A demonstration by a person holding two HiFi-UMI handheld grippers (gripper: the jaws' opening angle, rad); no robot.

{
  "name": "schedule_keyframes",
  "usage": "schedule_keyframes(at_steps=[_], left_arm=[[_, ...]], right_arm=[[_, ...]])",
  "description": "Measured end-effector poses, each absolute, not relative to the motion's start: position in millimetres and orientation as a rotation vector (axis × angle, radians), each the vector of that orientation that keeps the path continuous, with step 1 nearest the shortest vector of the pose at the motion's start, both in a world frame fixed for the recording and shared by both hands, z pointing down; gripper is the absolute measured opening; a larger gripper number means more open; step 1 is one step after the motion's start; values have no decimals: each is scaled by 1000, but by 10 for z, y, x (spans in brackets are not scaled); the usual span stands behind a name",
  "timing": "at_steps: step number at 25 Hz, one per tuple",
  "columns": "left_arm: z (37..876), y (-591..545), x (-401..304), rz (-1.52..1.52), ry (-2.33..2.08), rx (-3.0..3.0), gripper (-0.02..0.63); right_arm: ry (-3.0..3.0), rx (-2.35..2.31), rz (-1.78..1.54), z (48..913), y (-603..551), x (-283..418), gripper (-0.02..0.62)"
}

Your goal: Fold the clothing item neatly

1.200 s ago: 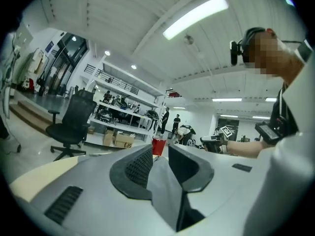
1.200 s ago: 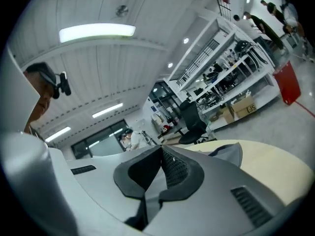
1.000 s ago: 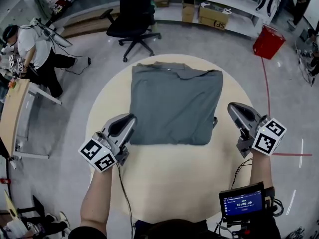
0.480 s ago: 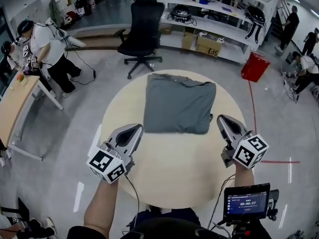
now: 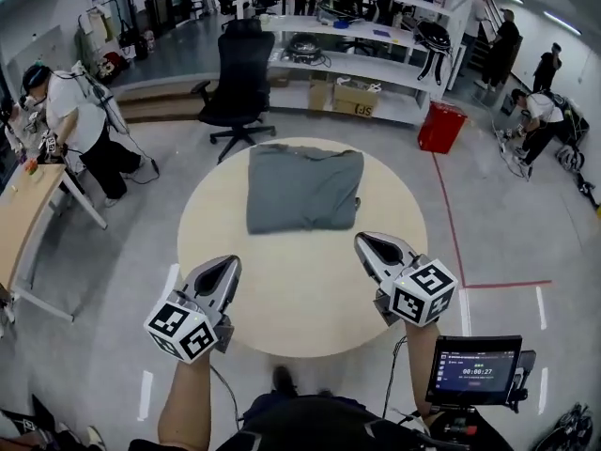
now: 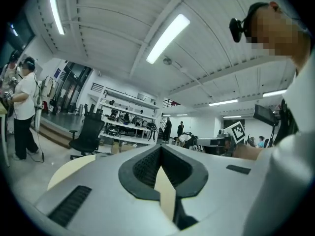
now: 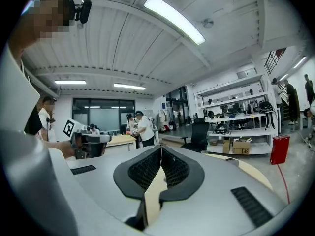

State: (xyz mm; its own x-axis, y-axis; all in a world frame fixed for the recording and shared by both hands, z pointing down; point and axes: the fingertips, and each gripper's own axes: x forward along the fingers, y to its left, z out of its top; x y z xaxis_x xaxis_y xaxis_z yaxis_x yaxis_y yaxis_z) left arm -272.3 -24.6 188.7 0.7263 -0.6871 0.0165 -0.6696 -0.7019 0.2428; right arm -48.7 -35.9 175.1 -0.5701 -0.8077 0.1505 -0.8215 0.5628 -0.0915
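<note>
Grey garment (image 5: pixel 302 188): lies folded into a flat rectangle on the far half of the round table (image 5: pixel 300 299). A collar-like edge appears to face the table's far rim, though it is too small to confirm.

Left gripper (image 5: pixel 223 265): held over the table's near-left rim, jaws pressed together with nothing between them.

Right gripper (image 5: pixel 368 242): over the table's near-right part, jaws likewise closed on nothing.

Both grippers are well apart from the garment. A black office chair (image 5: pixel 235 73) stands beyond the table's far side.
</note>
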Motion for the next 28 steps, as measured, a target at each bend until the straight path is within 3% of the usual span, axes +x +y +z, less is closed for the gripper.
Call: schedule_keyframes(at_steps=[9,24,28], left_arm=[[1717,791,-2590,-28,-1182,2736,0],[1741,2390,-3214,16,-955,2820,0],[1555,2825,-3203,-21,-960,2832,0]], right_arm=[[-2696,1402,172,1581,759,-566,9],[-2552,1589,141,1532,2618,-1450,9],[-2581,1614,96,1389,3049,-1406,9]])
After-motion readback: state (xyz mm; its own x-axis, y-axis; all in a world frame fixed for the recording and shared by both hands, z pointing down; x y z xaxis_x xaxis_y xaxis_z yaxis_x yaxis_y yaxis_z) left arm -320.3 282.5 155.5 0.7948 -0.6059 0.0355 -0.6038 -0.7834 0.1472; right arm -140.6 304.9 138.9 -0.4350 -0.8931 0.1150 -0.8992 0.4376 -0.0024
